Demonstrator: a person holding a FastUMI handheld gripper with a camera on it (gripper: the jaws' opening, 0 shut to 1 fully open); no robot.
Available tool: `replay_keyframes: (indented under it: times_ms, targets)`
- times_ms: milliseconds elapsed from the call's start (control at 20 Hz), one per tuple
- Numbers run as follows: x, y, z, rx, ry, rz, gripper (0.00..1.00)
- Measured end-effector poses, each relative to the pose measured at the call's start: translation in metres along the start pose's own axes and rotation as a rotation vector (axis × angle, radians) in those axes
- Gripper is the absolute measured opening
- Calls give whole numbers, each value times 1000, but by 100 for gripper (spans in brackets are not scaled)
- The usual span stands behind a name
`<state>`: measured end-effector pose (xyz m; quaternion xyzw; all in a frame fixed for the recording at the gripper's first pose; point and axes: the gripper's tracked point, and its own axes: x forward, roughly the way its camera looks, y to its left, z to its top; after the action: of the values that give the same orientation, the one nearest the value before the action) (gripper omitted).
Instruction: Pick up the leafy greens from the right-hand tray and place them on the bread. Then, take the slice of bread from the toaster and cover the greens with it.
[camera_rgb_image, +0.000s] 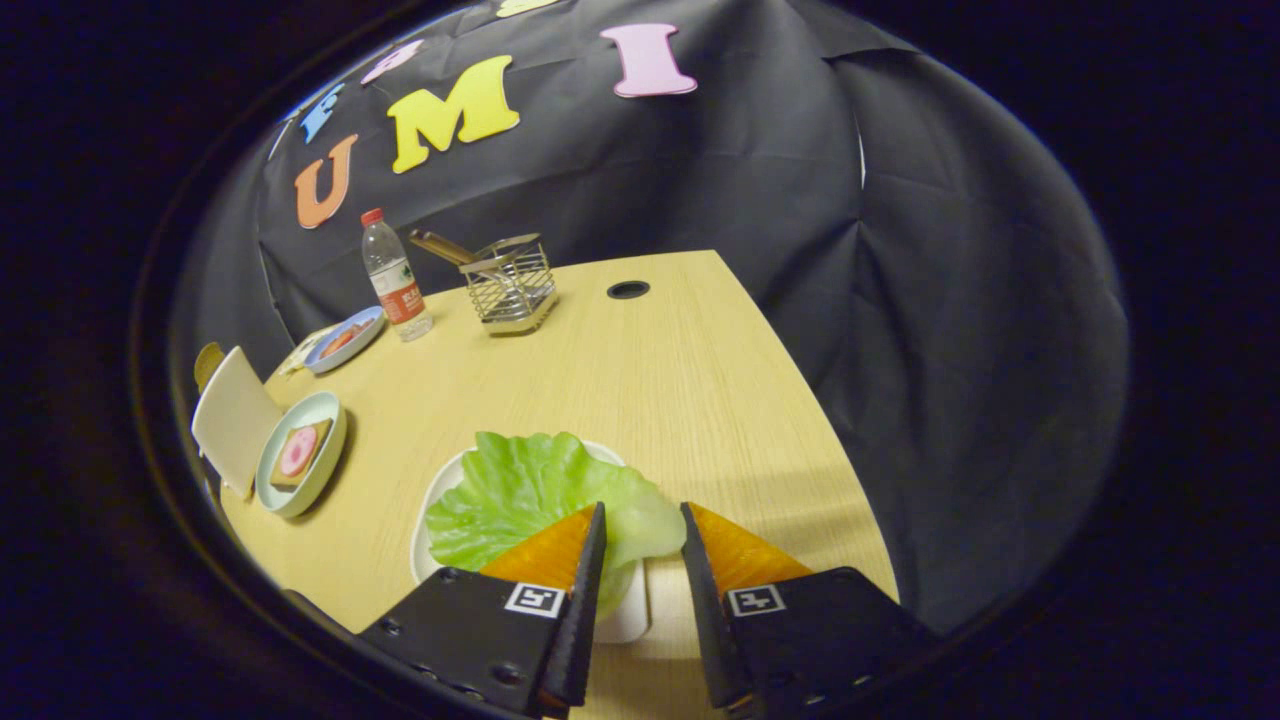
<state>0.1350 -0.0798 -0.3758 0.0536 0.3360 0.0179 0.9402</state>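
A green lettuce leaf (530, 495) lies on a white tray (432, 520) just ahead of my gripper (643, 508). The gripper is open, its two fingers standing over the leaf's right edge with part of the leaf showing in the gap between them; neither finger presses on it. Further left, a pale blue plate (322, 408) holds a slice of bread (300, 452) with a pink round piece on top. Beside that plate stands the white toaster (232, 418), with a brownish slice of bread (208, 362) sticking up behind it.
At the back of the wooden table (650, 370) stand a water bottle (396, 275) and a wire rack (510, 282). A second blue plate (345, 338) with food sits to the left of the bottle. A cable hole (627, 290) lies beyond the rack.
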Motion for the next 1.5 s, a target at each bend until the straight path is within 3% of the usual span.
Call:
replay_keyframes:
  times_ms: [150,200,250,650,950,1200,1500]
  targets:
    - [-2,-2,4,-13,-7,-31,11]
    - [-5,-3,6,-9,-10,-41,11]
    - [-6,-1,9,0,-13,-30,1]
    - [-61,31,59,56,-86,8,0]
    - [-112,88,103,38,-173,-45,0]
    - [-140,186,114,70,-177,-25,0]
    - [-129,341,102,54,-145,110,0]
